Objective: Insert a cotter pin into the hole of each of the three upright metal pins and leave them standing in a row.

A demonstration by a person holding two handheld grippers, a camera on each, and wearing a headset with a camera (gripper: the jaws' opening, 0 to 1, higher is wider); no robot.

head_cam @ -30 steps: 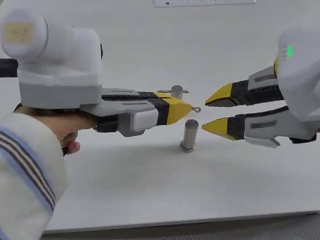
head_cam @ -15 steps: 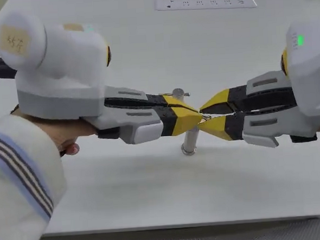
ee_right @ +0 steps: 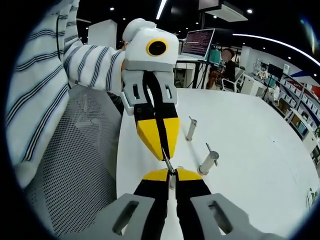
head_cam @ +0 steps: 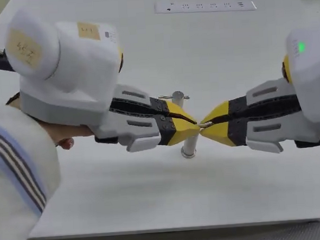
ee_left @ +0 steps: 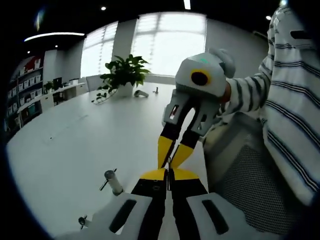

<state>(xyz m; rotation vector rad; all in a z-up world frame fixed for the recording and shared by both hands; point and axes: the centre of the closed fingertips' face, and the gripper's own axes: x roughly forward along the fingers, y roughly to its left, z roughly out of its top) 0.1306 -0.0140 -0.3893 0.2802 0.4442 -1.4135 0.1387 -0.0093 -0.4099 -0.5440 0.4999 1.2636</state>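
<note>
Gripping one thin silvery cotter pin (ee_right: 168, 164), we log left gripper (head_cam: 194, 126) and right gripper (head_cam: 206, 125) both clamped, tips meeting over near metal pin (head_cam: 189, 146); far metal pin (head_cam: 177, 97) already fitted.

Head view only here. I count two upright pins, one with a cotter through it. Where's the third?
Observer: Right gripper view has two cottered pins standing beyond the tips, far pin and near pin; you're missing one of those.
Operator: Both grippers on the loose cotter? Tips overlap from up here.
Observer: Yes. Right gripper view: the cotter pin runs from the left gripper's shut tip into the right gripper's shut tips.
</note>
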